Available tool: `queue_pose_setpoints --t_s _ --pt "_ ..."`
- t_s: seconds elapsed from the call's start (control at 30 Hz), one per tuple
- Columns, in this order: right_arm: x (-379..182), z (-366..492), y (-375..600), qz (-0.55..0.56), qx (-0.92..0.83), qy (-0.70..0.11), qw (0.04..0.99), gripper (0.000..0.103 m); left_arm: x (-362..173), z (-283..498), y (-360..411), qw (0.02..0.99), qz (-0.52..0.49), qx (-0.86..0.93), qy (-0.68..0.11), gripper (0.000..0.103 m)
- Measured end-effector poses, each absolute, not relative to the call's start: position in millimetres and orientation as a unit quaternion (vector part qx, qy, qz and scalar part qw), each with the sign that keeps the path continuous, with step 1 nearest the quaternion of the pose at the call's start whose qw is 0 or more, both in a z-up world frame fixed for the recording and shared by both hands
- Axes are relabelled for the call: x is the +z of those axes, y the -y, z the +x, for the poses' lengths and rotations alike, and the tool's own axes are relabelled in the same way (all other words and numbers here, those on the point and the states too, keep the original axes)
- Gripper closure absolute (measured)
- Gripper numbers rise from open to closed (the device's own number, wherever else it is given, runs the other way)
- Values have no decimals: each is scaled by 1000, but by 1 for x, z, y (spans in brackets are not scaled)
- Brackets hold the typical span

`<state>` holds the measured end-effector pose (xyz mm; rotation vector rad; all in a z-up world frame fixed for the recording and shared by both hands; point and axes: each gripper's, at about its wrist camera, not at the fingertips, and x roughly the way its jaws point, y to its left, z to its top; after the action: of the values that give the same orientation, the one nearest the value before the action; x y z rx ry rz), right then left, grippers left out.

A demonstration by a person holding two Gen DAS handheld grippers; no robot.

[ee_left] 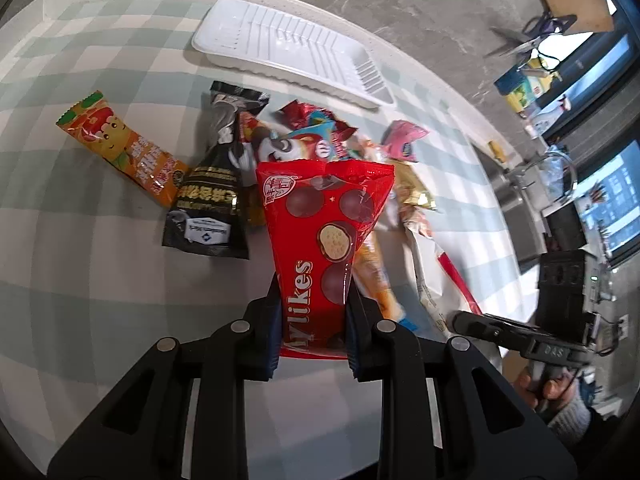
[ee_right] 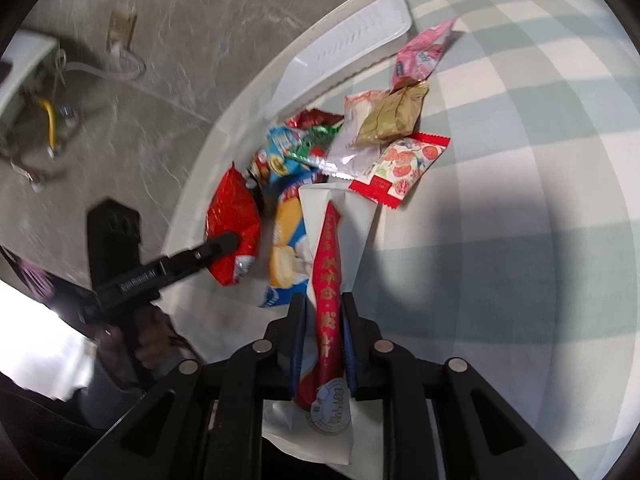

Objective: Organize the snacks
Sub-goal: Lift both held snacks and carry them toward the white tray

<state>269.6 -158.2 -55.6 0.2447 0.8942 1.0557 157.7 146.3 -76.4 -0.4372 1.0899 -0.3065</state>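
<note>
My left gripper [ee_left: 314, 292] is shut on a red Mylikes chocolate-ball bag [ee_left: 320, 216], gripping its lower end above the checked tablecloth. My right gripper [ee_right: 323, 308] is shut on a long white packet with a red stripe [ee_right: 330, 248]. In each wrist view the other gripper shows from the side: the right gripper [ee_left: 472, 320] and the left gripper [ee_right: 224, 242] on the red bag [ee_right: 232, 216]. A pile of several mixed snack packets [ee_left: 312, 140] lies between them. An empty white ribbed tray [ee_left: 288, 44] sits beyond the pile, near the table's far edge.
An orange packet [ee_left: 120, 148] and a black packet [ee_left: 212, 200] lie left of the pile. A pink packet [ee_right: 424, 52], a gold one [ee_right: 394, 114] and a strawberry-print one [ee_right: 404, 164] lie on its other side. Grey marble floor [ee_right: 180, 40] lies past the rounded table edge.
</note>
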Motion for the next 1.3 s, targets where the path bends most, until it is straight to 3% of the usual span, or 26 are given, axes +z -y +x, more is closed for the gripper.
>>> queue_pose_setpoints --t_s 0.6,1.3 --pt "-9 302 179 261 549 -402 685 84 -18 192 -163 827 -236 -186 -476 80" --pt "72 393 124 265 546 -372 702 84 9 325 -216 835 -244 -172 -462 80"
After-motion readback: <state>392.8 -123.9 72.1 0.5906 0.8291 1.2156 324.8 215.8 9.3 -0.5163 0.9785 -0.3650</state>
